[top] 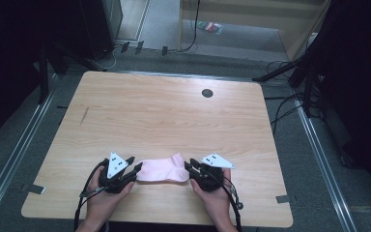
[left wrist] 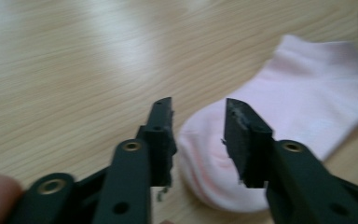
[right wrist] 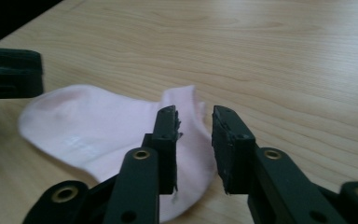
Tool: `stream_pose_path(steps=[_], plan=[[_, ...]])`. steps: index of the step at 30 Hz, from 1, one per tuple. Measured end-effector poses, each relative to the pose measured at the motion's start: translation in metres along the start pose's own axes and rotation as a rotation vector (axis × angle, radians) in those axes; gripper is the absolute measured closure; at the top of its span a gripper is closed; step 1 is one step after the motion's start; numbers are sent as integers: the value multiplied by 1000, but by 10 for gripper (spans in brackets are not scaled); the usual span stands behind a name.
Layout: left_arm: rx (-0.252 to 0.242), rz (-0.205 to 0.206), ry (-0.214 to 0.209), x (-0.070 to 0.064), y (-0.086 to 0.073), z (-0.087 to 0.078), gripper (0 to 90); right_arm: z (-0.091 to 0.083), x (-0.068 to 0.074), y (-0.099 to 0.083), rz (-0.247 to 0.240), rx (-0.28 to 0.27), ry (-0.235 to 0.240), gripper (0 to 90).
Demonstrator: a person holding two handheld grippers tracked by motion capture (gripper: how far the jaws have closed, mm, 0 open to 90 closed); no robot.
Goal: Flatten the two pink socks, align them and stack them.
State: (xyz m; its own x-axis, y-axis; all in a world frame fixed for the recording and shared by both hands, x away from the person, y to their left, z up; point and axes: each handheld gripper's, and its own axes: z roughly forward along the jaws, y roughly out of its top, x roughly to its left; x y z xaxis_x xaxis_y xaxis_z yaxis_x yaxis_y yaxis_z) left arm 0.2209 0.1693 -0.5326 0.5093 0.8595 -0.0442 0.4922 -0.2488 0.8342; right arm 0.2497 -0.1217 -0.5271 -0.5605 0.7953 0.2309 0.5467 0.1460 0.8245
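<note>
A pink sock [top: 160,170] lies flat near the near edge of the tabletop [top: 164,113], long axis parallel to that edge, toe toward the left gripper [top: 131,168], cuff toward the right gripper [top: 189,167]. Each gripper is narrowly open, jaws straddling its end of the sock without closing.

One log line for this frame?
left gripper: open at toe end | right gripper: open at cuff end | pale pink ankle sock: flat on light wooden table
</note>
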Motion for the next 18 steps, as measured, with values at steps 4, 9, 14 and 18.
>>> stream_pose_path(steps=[4, 9, 14, 18], plan=[[106, 20, -10, -1, -8, 15, 790, 9, 9, -5, -42, 58, 39, 837], [106, 28, 37, 3, -9, 20, 799, 23, 0, -11, -19, 147, -27, 900], [87, 0, 6, 6, -8, 22, 747, 21, -6, -10, 10, 112, -19, 863], [-21, -83, -83, 16, -10, 15, 522, 14, -7, -7, 1, 70, -4, 755]])
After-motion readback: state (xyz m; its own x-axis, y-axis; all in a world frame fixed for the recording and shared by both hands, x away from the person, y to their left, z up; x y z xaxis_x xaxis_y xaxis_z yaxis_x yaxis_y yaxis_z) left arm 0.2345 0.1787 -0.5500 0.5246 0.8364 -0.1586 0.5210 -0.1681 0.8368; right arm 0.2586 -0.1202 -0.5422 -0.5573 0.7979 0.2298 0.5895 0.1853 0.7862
